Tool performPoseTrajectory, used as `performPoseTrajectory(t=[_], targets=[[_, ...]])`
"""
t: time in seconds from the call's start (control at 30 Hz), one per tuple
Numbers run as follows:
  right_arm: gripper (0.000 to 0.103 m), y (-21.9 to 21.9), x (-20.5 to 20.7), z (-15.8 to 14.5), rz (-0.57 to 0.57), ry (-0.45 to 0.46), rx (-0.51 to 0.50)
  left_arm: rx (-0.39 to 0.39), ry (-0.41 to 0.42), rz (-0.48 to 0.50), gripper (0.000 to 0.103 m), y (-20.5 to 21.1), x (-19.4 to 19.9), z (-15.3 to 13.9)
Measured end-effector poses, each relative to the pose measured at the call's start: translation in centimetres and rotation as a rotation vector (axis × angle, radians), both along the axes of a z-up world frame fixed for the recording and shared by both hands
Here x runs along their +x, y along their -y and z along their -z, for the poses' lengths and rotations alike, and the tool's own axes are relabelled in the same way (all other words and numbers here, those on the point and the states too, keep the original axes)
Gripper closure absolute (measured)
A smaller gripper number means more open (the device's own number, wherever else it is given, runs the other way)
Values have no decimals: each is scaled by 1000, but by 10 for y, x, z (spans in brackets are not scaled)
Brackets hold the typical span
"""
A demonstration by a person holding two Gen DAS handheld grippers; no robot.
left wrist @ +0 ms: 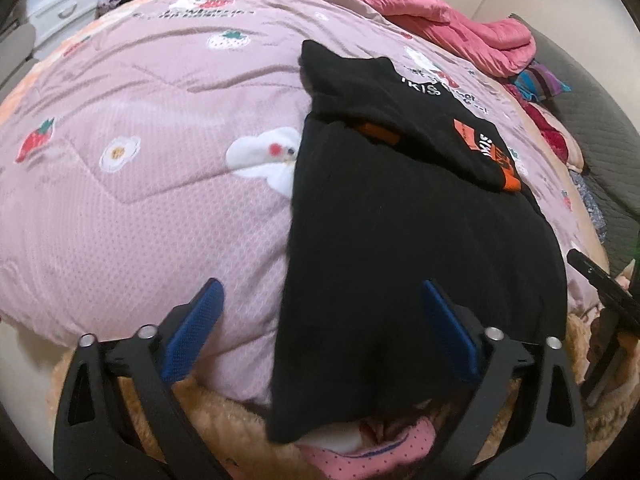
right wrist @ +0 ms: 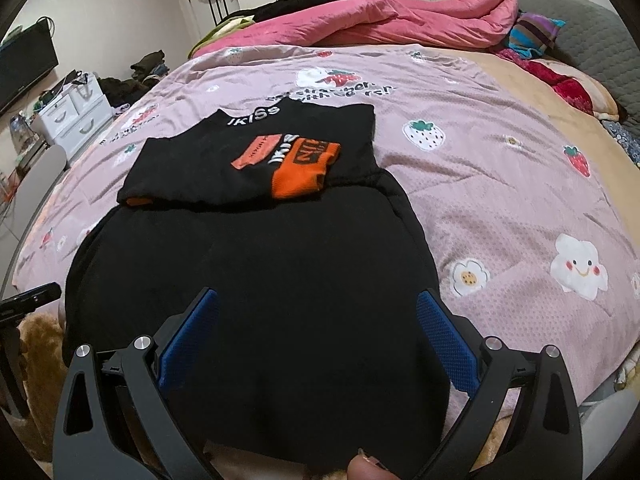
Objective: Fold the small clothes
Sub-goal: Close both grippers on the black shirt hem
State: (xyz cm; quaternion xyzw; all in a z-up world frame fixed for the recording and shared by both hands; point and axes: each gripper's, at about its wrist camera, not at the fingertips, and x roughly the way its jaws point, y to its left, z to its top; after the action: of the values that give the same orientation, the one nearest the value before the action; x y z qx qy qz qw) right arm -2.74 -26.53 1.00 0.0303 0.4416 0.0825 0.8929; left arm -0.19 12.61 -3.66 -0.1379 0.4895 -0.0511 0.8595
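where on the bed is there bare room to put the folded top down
Bare quilt right of the black garment, from the strawberry print to the cloud print; another open patch on its left in the left wrist view. Crowded at the far end: pink duvet, striped cloth.

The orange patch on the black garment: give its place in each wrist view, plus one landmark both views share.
Left wrist: the orange patch sits right of centre in the upper half, on the folded-over top of the black garment.
Right wrist: it lies just left of centre in the upper half.
Shared landmark: the crumpled pink quilt at the bed's far end.
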Motion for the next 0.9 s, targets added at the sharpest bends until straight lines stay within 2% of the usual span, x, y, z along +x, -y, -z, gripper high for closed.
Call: performPoseTrajectory(t=[0.07, 0.13, 0.2, 0.43, 0.7, 0.9], targets=[[4, 3, -2, 1, 4, -4, -4, -15, -5, 6, 25, -2, -5, 2], [4, 7, -4, 3, 8, -9, -11, -35, -17, 16, 40, -3, -9, 4], [4, 10, -7, 4, 13, -15, -23, -50, -39, 35, 43, -2, -12, 9], [4, 27, -16, 12, 24, -57, -19, -87, -101, 75, 46, 9, -20, 26], [4, 45, -33, 26, -11, -159, -30, -36, -132, 112, 45, 28, -24, 36], [7, 54, -42, 39, -44, -241, 61, -17, -158, 111, 38, 26, -20, 41]])
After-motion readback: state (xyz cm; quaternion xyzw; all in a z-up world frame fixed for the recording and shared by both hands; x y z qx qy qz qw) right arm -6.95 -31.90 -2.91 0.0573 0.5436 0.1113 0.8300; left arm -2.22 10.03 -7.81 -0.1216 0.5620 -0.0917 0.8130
